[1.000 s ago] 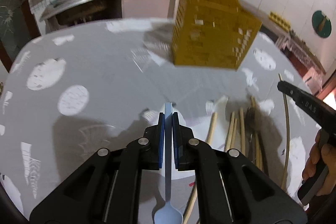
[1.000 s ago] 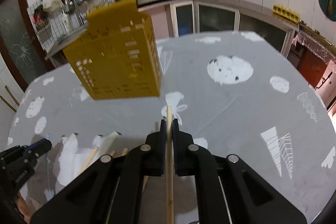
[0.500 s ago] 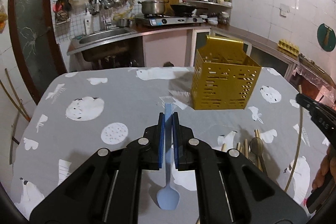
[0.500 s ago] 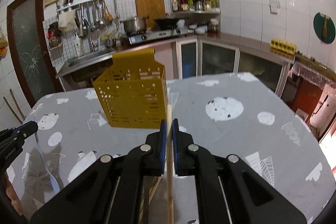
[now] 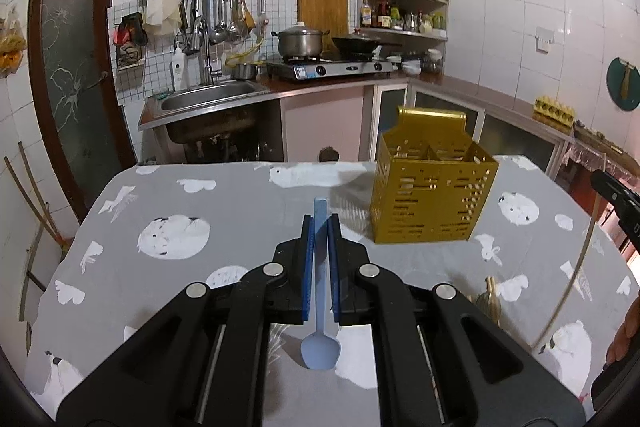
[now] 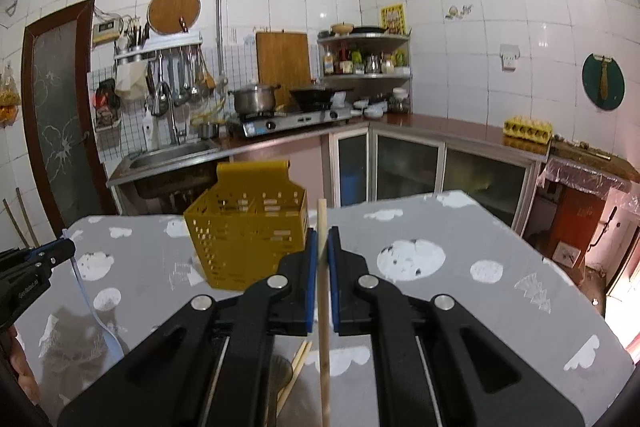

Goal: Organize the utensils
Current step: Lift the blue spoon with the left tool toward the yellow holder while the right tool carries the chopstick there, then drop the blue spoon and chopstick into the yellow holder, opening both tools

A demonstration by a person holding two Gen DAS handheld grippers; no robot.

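Two handheld grippers hover over a table (image 5: 240,211) draped in grey cloth with white prints, in a white-tiled kitchen with a steel sink (image 5: 208,101) and gas stove (image 5: 332,69). Left gripper (image 5: 320,223) is clamped on a pale blue spoon (image 5: 320,347); right gripper (image 6: 322,235) is clamped on a wooden chopstick (image 6: 324,347). A yellow perforated utensil caddy (image 5: 432,203) stands upright on the cloth; more chopsticks (image 6: 298,363) lie below.
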